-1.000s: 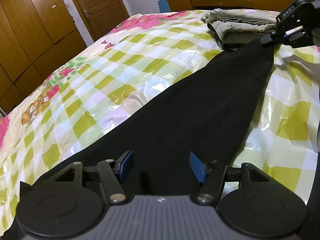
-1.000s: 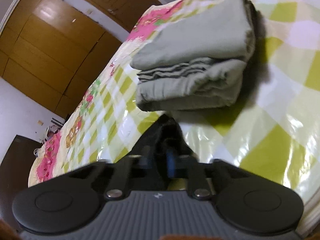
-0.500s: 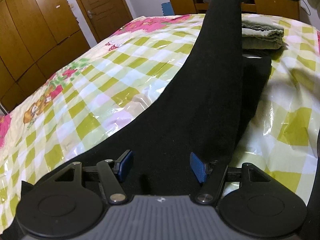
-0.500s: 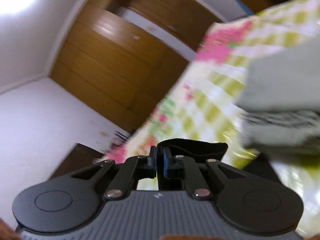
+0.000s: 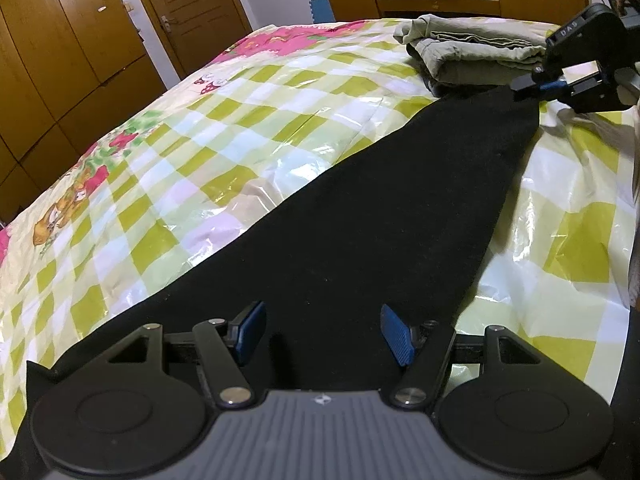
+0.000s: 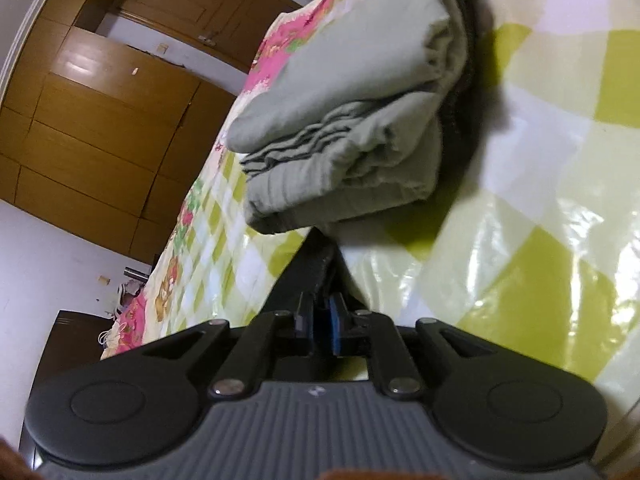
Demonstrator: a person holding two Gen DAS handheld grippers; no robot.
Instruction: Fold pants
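Black pants (image 5: 384,208) lie flat on the bed (image 5: 224,128), which wears a glossy green-and-white checked cover. In the left wrist view they run as a long dark wedge from 6 o'clock, under the camera, narrowing toward 2 o'clock.

Left tool (image 5: 323,330): jaws standing wide, blue pads (image 5: 396,338) apart, just over the broad end of the pants. No cloth pinched between them.

Right tool (image 6: 320,322): seen at 2 o'clock in the left view, at the narrow end of the pants. Jaws nearly together and opening; a fold of black cloth sits between them. Whether the pads still press on it I cannot tell.

Folded grey-green clothes (image 6: 344,120) stacked at 12 o'clock, just beyond the pants' tip. Wooden wardrobe (image 5: 60,60) at 10 o'clock.
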